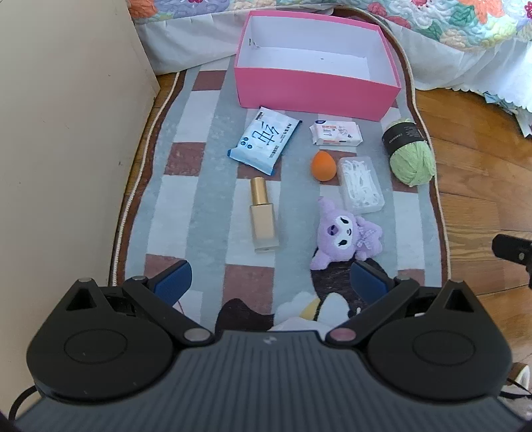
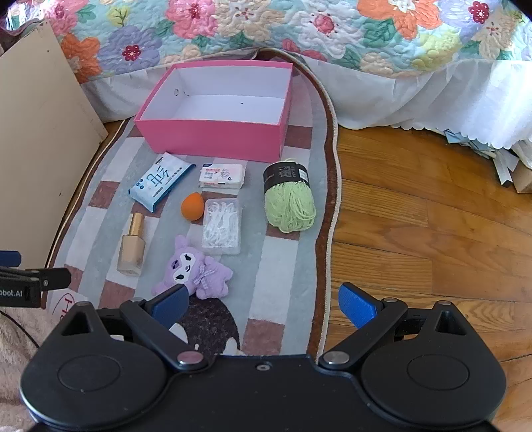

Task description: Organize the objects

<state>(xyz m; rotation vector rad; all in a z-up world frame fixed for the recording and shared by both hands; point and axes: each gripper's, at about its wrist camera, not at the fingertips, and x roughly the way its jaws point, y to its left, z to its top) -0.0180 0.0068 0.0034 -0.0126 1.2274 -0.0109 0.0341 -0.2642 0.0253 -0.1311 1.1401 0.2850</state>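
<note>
- Blue ribbed pads line my fingers; my left gripper [image 1: 271, 280] stands spread wide with nothing between its jaws, hovering over the near end of the rug [image 1: 206, 186]; my right gripper [image 2: 264, 304] is just as wide apart and just as empty, hanging over the rug's right border where the wooden floor [image 2: 432, 232] begins
- nearest my left fingers lies the purple plush toy [image 1: 344, 232], and beside it the foundation bottle [image 1: 262, 216] with its gold cap, flat on its side
- further out sit the orange sponge [image 1: 323, 165] and the clear box of floss picks [image 1: 360, 184], close beside each other; the green yarn ball [image 1: 410, 153] lies at the rug's right edge
- beyond those, just short of the box, lie the blue tissue pack [image 1: 264, 143] and the small white wipes pack [image 1: 335, 133]
- the pink box [image 1: 312, 89] stands open at the far end of the rug, against the floral bedspread [image 2: 266, 30]; its white inside holds nothing
- progress, as I judge it: nothing is packed yet; all seven items wait on the rug, so the whole job is left
- writing: the blue pack carries large Chinese characters I cannot read with confidence; the yarn's black band and the wipes pack bear print too small to make out; the edge of my other gripper, seen from the right wrist, shows "obot.AI".
</note>
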